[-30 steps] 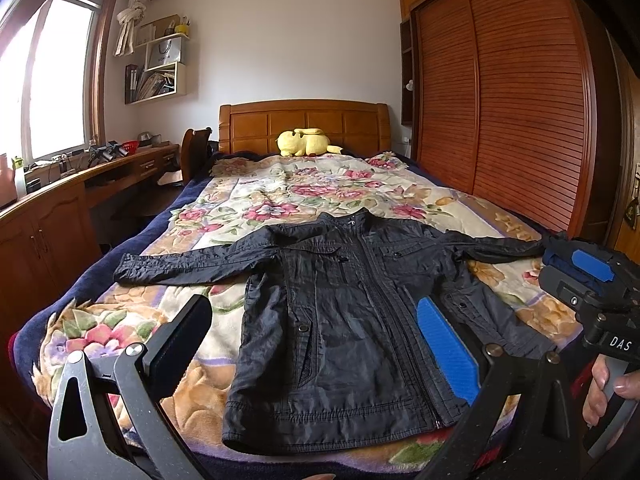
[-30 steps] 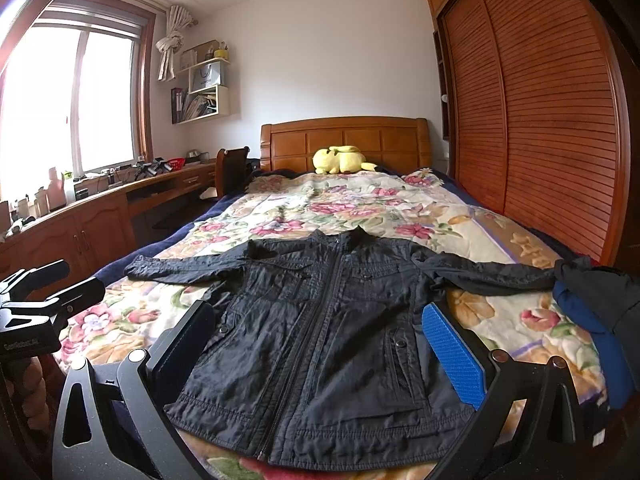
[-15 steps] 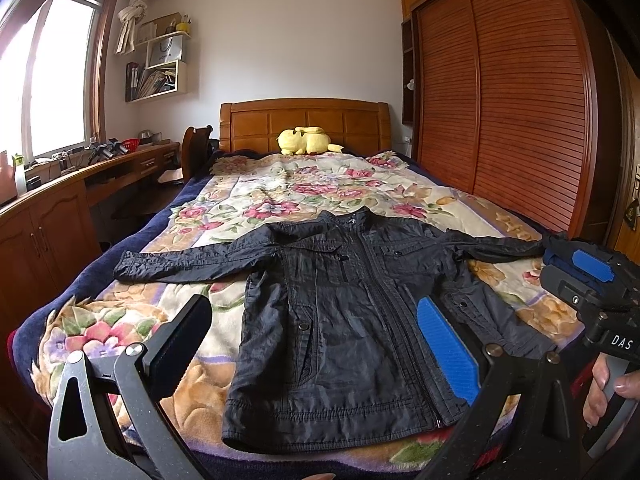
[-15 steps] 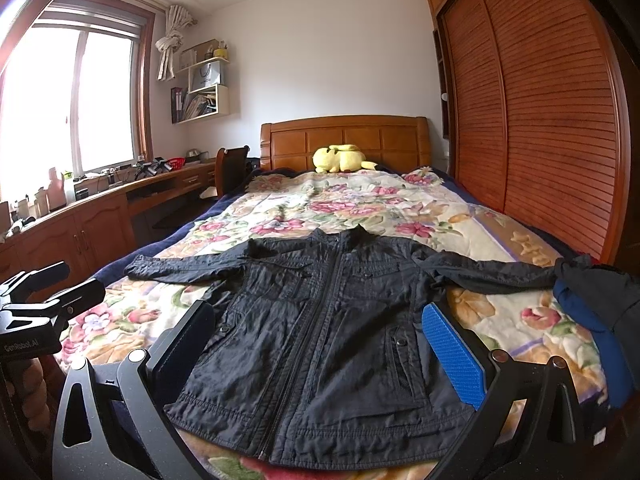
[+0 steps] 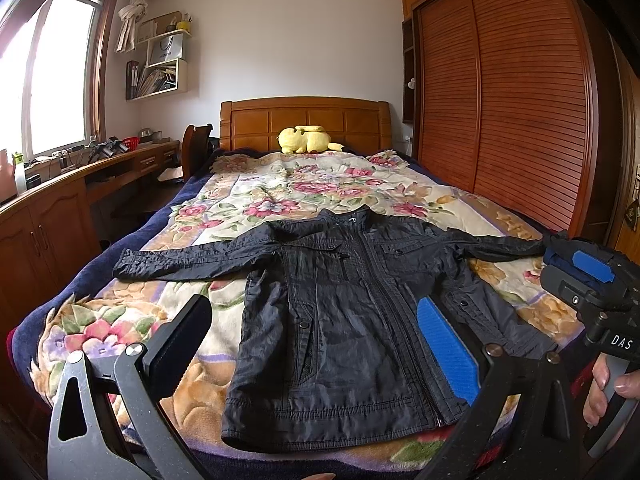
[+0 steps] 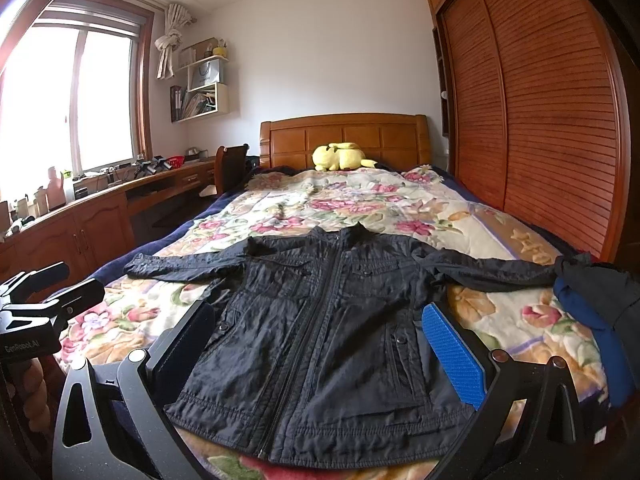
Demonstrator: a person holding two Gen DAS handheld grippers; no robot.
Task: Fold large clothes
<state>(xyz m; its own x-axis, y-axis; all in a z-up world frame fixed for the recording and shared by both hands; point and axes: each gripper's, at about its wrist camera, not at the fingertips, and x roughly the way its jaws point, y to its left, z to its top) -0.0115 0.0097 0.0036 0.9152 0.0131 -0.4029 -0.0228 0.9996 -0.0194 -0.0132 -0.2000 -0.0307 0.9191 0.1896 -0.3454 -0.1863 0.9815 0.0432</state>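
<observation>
A black zip-up jacket (image 5: 344, 312) lies flat on the floral bedspread (image 5: 280, 192), front up, both sleeves stretched out sideways, hem toward me. The right wrist view shows the same jacket (image 6: 320, 320). My left gripper (image 5: 312, 340) hovers open above the hem, nothing between its fingers. My right gripper (image 6: 320, 344) is open too, held over the jacket's lower half. In the left wrist view the right gripper (image 5: 592, 280) appears at the far right near the sleeve end, a hand on its handle. The left gripper (image 6: 40, 300) shows at the left edge of the right wrist view.
A yellow plush toy (image 5: 308, 140) rests against the wooden headboard (image 5: 304, 120). A dark blue and black garment pile (image 6: 600, 300) sits at the bed's right edge by the sleeve end. A wooden desk (image 5: 80, 176) and chair (image 5: 196, 152) run along the left; a slatted wardrobe (image 5: 512, 112) stands right.
</observation>
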